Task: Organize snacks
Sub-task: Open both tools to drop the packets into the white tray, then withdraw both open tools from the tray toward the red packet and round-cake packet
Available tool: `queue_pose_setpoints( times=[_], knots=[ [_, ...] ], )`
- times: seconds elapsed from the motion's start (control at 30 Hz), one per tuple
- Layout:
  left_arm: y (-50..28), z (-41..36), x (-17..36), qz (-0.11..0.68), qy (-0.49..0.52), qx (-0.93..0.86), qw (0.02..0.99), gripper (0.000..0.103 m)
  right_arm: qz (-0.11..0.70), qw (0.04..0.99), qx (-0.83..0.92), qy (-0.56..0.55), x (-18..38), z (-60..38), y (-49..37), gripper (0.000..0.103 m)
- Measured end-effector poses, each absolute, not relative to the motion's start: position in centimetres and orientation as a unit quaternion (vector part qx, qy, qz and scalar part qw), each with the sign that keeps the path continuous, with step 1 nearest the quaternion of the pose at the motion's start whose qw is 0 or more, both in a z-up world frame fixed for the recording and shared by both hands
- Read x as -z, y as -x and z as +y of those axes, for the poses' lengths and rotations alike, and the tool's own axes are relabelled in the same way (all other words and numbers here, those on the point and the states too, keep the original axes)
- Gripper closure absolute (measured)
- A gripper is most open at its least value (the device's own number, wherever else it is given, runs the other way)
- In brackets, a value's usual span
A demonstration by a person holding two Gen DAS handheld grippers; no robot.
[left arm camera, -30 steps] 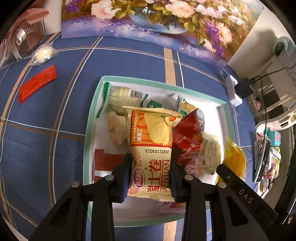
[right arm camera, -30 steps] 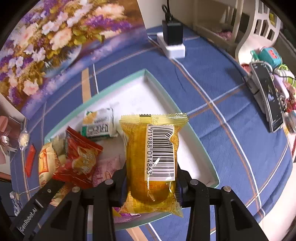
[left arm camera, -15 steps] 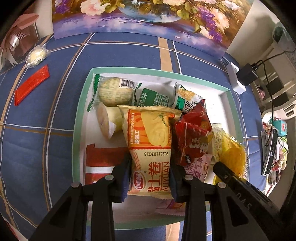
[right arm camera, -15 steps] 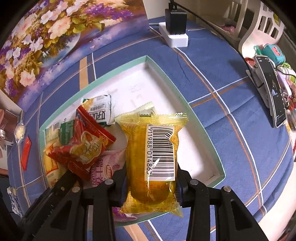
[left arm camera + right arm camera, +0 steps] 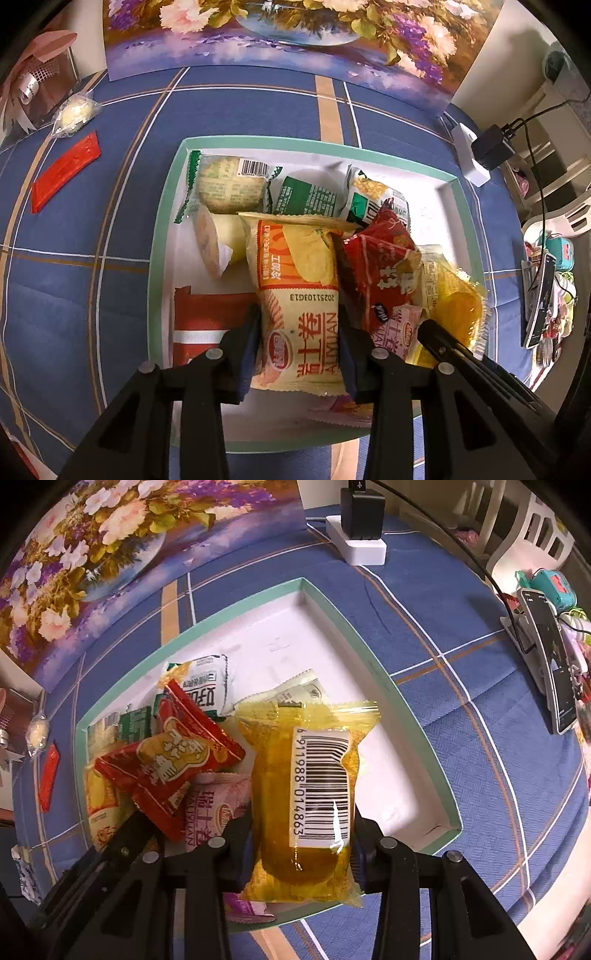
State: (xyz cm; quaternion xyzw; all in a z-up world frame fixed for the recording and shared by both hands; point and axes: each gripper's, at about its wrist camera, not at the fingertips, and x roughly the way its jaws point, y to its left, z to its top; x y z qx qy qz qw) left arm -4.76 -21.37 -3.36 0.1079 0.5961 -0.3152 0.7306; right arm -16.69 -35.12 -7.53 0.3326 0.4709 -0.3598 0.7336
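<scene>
An orange packet is held over the tray between the left claw pads, which are opening. A yellow packet sits likewise in the opening right claw. Each should be released low, onto bare tray floor, clear of the red packet.

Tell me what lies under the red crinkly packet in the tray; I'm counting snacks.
Under the red packet a pink wafer packet and an orange-and-cream packet poke out, inside the tray. Anything else beneath is covered.
</scene>
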Motion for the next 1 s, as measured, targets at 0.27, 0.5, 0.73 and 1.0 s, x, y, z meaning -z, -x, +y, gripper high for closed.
queue_pose_setpoints(
  times=[0.27,0.5,0.73,1.0],
  knots=[
    [4.9,-20.5,0.9,0.575,-0.096,0.326,0.744,0.054,0.442,0.754,0.36,-0.327,5.0,-34.7,17.5,0.052],
    [4.5,-19.4,-1.3,0.553,-0.08,0.329,0.761,0.054,0.409,0.776,0.367,-0.311,1.9,-34.1,18.2,0.052],
    [2.5,-17.3,-2.0,0.537,-0.074,0.288,0.789,0.045,0.395,0.786,0.367,-0.302,0.7,-33.7,18.2,0.042],
    [-1.4,-13.7,-1.4,0.511,-0.1,0.198,0.831,0.019,0.397,0.797,0.349,-0.292,1.0,-32.6,16.7,0.027]
  ],
)
